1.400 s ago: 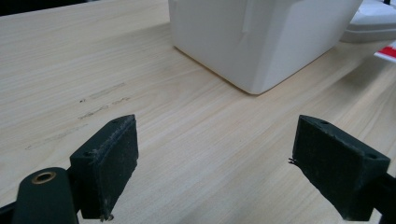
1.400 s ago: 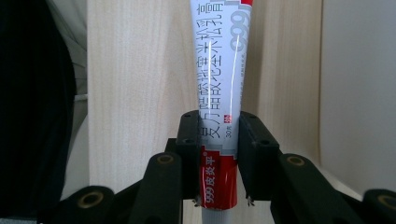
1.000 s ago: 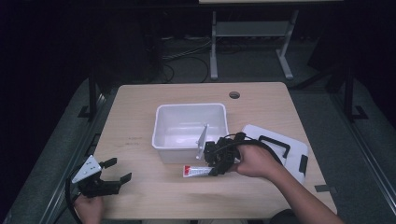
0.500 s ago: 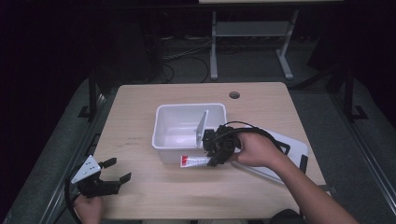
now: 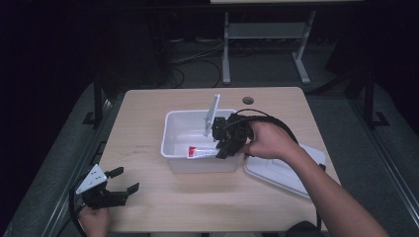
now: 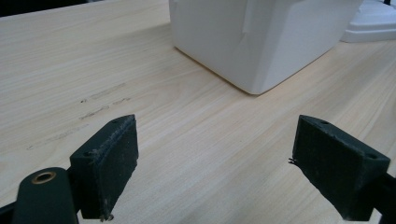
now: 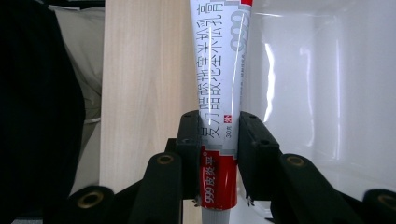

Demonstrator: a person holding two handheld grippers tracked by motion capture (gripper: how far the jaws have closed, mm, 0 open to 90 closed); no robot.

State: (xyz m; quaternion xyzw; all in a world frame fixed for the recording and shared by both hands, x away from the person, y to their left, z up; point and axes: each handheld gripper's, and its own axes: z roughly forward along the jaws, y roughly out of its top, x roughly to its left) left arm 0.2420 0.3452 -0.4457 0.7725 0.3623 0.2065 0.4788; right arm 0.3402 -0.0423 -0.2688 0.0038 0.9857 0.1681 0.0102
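right gripper view: right gripper (image 7: 219, 154) clamps the ointment tube (image 7: 222, 93) (left gripper (image 6: 229, 163) gapes wide).

The slim white squeeze tube (image 5: 201, 152) with red end bands and printed lettering (image 7: 223, 84) hangs level over the near rim of the open white plastic bin (image 5: 174, 129) — gripped near its cap end. The bin stands mid-tabletop, nearer the far edge, a thin white panel upright inside.

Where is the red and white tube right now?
The tube is pinched in the right tongs, held over the near edge of the white bin, left of the lid on the table.
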